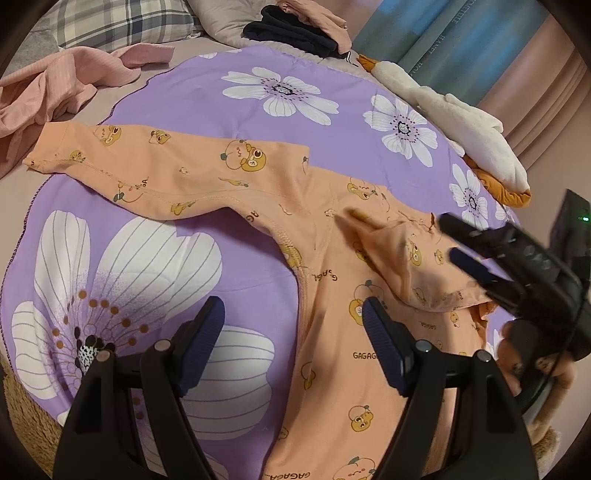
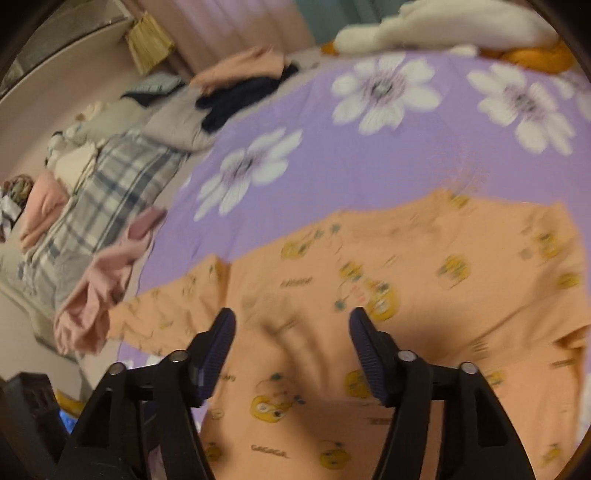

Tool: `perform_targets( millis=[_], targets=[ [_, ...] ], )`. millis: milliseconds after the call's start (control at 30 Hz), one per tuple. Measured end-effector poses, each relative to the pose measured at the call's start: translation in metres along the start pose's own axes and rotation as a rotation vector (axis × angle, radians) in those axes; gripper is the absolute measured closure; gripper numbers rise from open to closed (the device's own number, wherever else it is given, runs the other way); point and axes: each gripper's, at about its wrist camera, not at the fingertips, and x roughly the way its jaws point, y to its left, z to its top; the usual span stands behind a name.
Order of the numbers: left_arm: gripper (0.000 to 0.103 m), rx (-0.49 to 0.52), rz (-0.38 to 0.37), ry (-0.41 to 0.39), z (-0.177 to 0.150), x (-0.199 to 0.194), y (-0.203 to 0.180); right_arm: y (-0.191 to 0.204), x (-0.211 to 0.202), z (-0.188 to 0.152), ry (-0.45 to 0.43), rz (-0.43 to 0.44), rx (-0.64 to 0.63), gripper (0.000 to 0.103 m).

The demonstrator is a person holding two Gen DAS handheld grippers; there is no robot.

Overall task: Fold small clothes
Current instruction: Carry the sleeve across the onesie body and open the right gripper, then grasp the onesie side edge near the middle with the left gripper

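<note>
My left gripper (image 1: 291, 332) hangs released over the orange shirt (image 1: 332, 369) on the purple floral sheet (image 1: 184, 92). My right gripper (image 2: 291, 332) is released too, nothing between its pads.

A purple sheet (image 1: 207, 110) printed with large white flowers covers the bed, and a white plush goose (image 1: 461, 122) with an orange beak lies along its far right edge. At the far end sit a dark navy garment (image 1: 291, 31), a plaid pillow (image 1: 122, 22) and a grey pillow (image 1: 221, 18). A straw-coloured woven bag (image 2: 149, 42) hangs by the pink wall, with teal curtains (image 1: 461, 33) behind the bed.
</note>
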Motion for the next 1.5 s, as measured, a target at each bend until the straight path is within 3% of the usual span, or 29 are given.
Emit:
perform_targets(
  millis=[133,333,400,533,600,767,900,1000,1133,1267,1333,1433,1500],
  targets=[
    [0.026,0.005,-0.006,0.001,-0.001,0.001,-0.001,-0.012,-0.007,0.004,-0.059,-0.111,0.009,0.036],
    [0.026,0.001,-0.013,0.002,-0.001,0.000,0.000,-0.041,0.031,-0.006,0.024,-0.251,0.050,0.036],
    [0.026,-0.002,-0.013,0.003,-0.001,0.000,0.001,-0.049,0.043,-0.016,0.071,-0.260,0.056,0.036],
    [0.026,-0.001,-0.009,0.009,-0.001,0.002,0.000,-0.042,0.051,-0.025,0.066,-0.309,-0.038,0.036],
    [0.027,0.000,-0.008,0.013,-0.001,0.004,-0.001,-0.041,0.049,-0.024,0.066,-0.312,-0.042,0.036],
    [0.027,0.008,-0.012,0.000,0.005,0.004,-0.004,-0.065,0.017,-0.016,0.008,-0.206,0.101,0.036],
    [0.027,-0.004,-0.043,0.005,0.012,0.010,-0.006,-0.084,-0.017,-0.012,-0.070,-0.263,0.140,0.036],
    [0.027,-0.026,-0.115,0.036,0.016,0.022,-0.010,-0.105,-0.041,-0.016,-0.122,-0.275,0.195,0.036],
    [0.028,-0.029,-0.161,0.069,0.029,0.044,-0.024,-0.136,-0.057,-0.025,-0.147,-0.312,0.283,0.036],
    [0.030,-0.030,-0.199,0.107,0.043,0.073,-0.037,-0.163,-0.060,-0.038,-0.139,-0.289,0.371,0.036],
    [0.035,-0.029,-0.192,0.141,0.046,0.092,-0.044,-0.174,-0.061,-0.043,-0.134,-0.286,0.404,0.036],
    [0.055,-0.017,-0.152,0.146,0.050,0.111,-0.051,-0.181,-0.062,-0.046,-0.137,-0.274,0.428,0.036],
    [0.087,-0.004,-0.108,0.105,0.052,0.113,-0.055,-0.185,-0.063,-0.048,-0.144,-0.266,0.438,0.036]
  ],
)
